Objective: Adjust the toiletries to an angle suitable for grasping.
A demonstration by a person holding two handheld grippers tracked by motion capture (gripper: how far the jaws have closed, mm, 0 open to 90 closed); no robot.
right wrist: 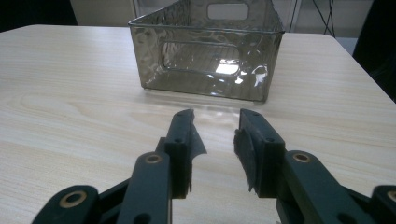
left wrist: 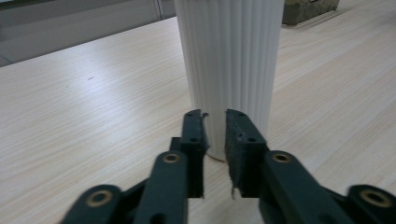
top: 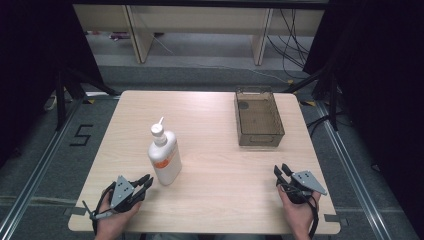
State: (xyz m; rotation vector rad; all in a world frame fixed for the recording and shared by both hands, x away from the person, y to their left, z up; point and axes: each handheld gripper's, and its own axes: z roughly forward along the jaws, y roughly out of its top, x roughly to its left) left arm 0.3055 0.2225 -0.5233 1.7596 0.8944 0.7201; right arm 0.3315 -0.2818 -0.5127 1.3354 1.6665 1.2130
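Nothing looks done so far: the bottle (top: pixel 164 156) stands upright on the table (top: pixel 215 165), ungripped, and the bin (top: pixel 258 118) sits with nothing visible in it. Judging by the layout, the grasp, the lift and whatever placing follows are all still ahead.

The left gripper (top: pixel 145 183) rests low at the near edge, held in a hand (top: pixel 114 220). In the left gripper view its jaws stand slightly apart, a narrow gap between them, with nothing in it. The bottle's ribbed white body (left wrist: pixel 231 70) rises straight ahead of the tips, very close, centred on the gap and far wider than it; the jaws would have to spread before they could take it.

The right gripper (top: pixel 282 172) also holds nothing, its jaws apart, a wider gap. The bin (right wrist: pixel 208 51) lies ahead of those jaws, well clear, its near wall facing them.
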